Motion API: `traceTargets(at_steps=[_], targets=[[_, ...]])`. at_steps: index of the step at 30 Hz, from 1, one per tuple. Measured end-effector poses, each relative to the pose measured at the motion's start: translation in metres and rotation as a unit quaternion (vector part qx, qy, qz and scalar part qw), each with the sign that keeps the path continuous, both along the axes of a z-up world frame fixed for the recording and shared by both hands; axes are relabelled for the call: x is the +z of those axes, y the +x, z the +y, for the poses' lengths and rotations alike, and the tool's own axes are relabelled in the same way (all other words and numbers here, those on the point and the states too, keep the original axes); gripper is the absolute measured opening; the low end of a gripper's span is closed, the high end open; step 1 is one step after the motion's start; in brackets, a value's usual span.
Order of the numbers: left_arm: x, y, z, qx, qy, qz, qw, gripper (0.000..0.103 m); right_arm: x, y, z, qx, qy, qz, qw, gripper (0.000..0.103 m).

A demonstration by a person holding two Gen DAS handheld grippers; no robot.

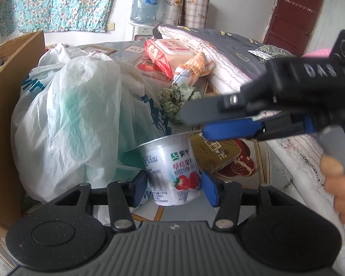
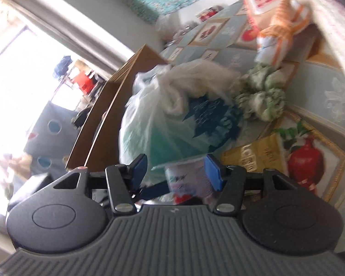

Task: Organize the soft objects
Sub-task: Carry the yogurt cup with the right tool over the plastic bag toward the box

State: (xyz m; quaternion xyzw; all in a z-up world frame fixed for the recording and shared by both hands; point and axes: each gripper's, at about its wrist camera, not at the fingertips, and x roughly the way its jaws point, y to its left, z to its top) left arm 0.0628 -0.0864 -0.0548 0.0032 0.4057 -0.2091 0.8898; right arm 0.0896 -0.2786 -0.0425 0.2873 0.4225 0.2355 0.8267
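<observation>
A white strawberry yogurt cup (image 1: 172, 170) stands tilted on the table between the blue pads of my left gripper (image 1: 175, 189), which is open around it. My right gripper (image 1: 195, 122) reaches in from the right, just above the cup's rim, its fingers close together and nothing seen between them. In the blurred right wrist view the right gripper (image 2: 176, 172) looks open with the cup (image 2: 188, 179) below it. A white plastic bag (image 1: 73, 115) bulges on the left. A green scrunchie (image 1: 177, 101) and an orange-striped knotted cloth (image 1: 193, 69) lie behind.
A cardboard box (image 1: 9, 96) stands at the left. A red wipes pack (image 1: 168, 55), a gold packet (image 1: 216, 156) and folded quilts (image 1: 230, 53) lie on the fruit-patterned tablecloth (image 1: 260, 161). A water dispenser bottle (image 1: 145, 4) stands at the back wall.
</observation>
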Motion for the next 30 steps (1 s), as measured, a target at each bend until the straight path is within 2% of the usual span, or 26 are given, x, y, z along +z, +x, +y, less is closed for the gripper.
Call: traceTargets(at_steps=[3,4,7,12,17,30], targets=[[0.000,-0.001,0.000,-0.002,0.000,-0.003,1.0000,0.053,0.000,0.008,0.002,-0.012,-0.034,0.003,0.999,0.038],[0.000,-0.002,0.000,-0.002,0.001,-0.004,1.0000,0.052,-0.001,0.011,0.004,-0.009,-0.041,0.007,0.999,0.032],[0.000,-0.005,0.000,-0.005,0.004,-0.010,0.9999,0.053,-0.006,0.012,0.016,0.011,-0.070,0.013,0.997,0.024],[-0.003,-0.011,0.000,-0.015,0.011,-0.011,0.9998,0.053,-0.004,0.001,0.027,0.030,-0.093,0.006,0.995,0.022],[-0.003,-0.019,-0.002,-0.024,0.029,-0.010,0.9993,0.052,-0.005,-0.009,0.028,0.032,-0.087,0.015,0.996,0.022],[0.001,-0.020,-0.002,-0.015,0.020,-0.014,0.9996,0.053,-0.021,-0.018,0.021,0.018,-0.014,0.053,0.998,0.025]])
